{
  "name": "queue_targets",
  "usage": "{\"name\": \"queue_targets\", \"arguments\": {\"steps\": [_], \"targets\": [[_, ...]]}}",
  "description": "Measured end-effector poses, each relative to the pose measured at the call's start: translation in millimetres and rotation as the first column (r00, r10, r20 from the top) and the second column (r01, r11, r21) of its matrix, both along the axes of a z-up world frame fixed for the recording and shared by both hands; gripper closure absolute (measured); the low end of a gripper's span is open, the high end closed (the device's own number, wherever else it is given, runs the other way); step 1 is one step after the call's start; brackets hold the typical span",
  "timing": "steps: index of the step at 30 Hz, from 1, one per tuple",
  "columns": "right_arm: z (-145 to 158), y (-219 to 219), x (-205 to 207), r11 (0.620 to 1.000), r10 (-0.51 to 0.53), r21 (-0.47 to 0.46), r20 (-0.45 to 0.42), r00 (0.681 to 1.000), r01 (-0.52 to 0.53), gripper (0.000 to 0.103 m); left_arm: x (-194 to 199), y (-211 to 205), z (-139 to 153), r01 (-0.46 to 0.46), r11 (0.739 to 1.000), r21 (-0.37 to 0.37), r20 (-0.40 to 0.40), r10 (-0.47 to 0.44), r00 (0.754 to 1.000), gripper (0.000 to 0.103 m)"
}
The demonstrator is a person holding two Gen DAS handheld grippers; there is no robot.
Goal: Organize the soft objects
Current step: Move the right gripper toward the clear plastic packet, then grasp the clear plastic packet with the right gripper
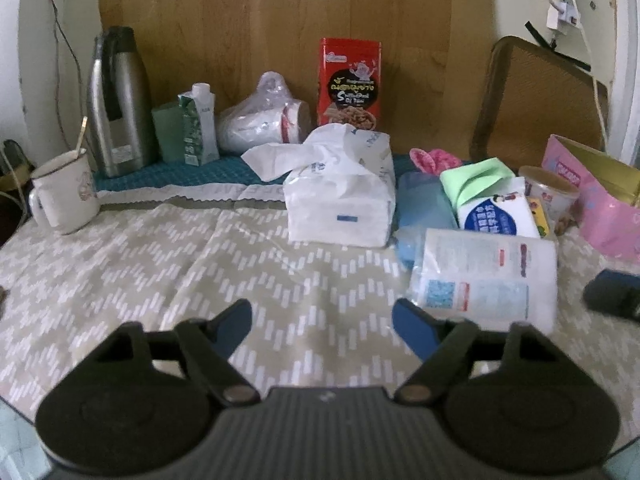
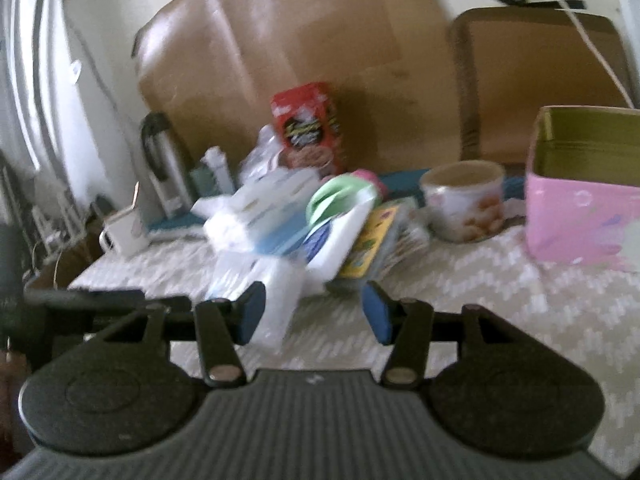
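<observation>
Table [image 1: 120, 280] under a beige zigzag cloth, bearing all that follows; a brown board [image 1: 280, 20] leans on the wall behind it. Pink box [image 2: 580, 220], open at the top with a gold lining, at the right edge; likely the bin for the soft goods, though that is a judgement. Steel flask [image 1: 116, 100], red snack box [image 1: 349, 80] and white mug [image 1: 64, 196] stand at the back and left; hard goods, not for sorting. Tissue pack [image 1: 340, 196], white, in a loose plastic wrap with one sheet pulled out, at the centre; light, squashy, slippery wrap; best taken across its short sides low down, not by the loose sheet. Clear flat packet [image 1: 488, 280] with printed labels, nearest the grippers, lying flat and overlapping the blue pouch [image 1: 424, 204] behind it; light, limp and slick, likely to sag, so take it at an edge with a firm pinch. Wipes pack [image 1: 496, 216], white with a blue label, leaning in the pile beside a green cloth [image 1: 480, 180]; both soft and light. Left gripper [image 1: 322, 320], jaws part open and empty, over bare cloth just left of the clear packet. Right gripper [image 2: 312, 312], jaws part open; the clear packet's corner shows between them, but the blurred view does not show the pads pressing on it.
</observation>
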State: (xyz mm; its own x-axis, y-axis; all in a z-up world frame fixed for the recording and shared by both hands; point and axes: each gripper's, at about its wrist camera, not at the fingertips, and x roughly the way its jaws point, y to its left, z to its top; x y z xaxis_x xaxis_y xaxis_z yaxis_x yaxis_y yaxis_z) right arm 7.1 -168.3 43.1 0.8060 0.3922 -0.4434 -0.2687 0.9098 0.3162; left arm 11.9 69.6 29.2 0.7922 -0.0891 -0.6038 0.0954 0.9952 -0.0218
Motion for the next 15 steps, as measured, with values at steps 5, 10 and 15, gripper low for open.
{"name": "queue_targets", "arguments": {"steps": [5,10,15], "targets": [[-3,17,0,0.998,0.054,-0.044,0.007,0.998,-0.054,0.047,7,12,18,0.140,0.982,-0.130,0.032,-0.137,0.990,0.033],[-6,27,2,0.994,0.070,-0.084,0.017,0.997,-0.069,0.047,15,-2,24,0.243,0.962,-0.127,0.080,-0.234,0.969,0.014],[-10,33,9,0.993,0.077,-0.085,-0.011,0.997,-0.078,0.047,34,-7,5,0.253,0.948,-0.192,0.016,-0.255,0.967,0.014]]}}
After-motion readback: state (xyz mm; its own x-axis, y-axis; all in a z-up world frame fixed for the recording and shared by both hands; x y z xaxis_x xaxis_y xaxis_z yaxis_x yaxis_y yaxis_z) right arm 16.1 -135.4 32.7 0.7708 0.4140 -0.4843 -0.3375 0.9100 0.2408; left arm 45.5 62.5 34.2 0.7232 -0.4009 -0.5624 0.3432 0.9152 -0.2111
